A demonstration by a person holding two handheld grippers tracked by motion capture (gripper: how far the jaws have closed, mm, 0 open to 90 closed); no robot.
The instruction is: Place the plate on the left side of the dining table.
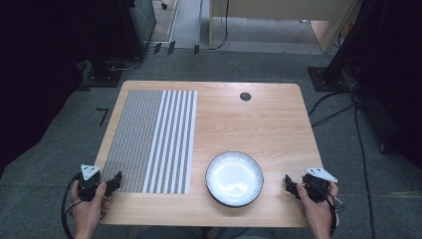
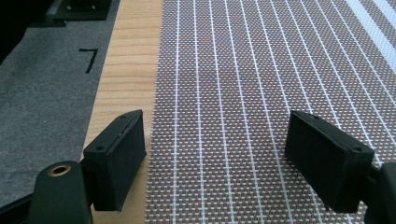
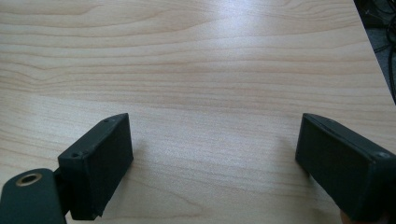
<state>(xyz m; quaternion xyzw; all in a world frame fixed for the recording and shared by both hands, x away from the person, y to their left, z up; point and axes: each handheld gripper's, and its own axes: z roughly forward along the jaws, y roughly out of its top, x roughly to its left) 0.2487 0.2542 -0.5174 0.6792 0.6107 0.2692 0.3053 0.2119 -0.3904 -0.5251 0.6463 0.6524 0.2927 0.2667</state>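
Placemat, one in number, lies flat on the left half of the wooden table, and its near left corner sits just under the left gripper. That gripper, held in the person's left hand at the table's near left edge, has its jaws spread wide with nothing between them; in the left gripper view the woven mat shows in the gap, with a strip of bare wood beside its left edge. The mat is a long rectangle whose long axis runs from the near edge of the table toward the far edge; its stripes run the same way, fine grey weave on the left part and broad white bands on the right part. One white plate with a dark rim stands just right of the mat, near the front edge, apart from both grippers. The right gripper, held in the right hand at the near right corner, is likewise spread wide and empty; in the right gripper view bare wood lies between its jaws. One small dark round cap sits near the table's far edge.
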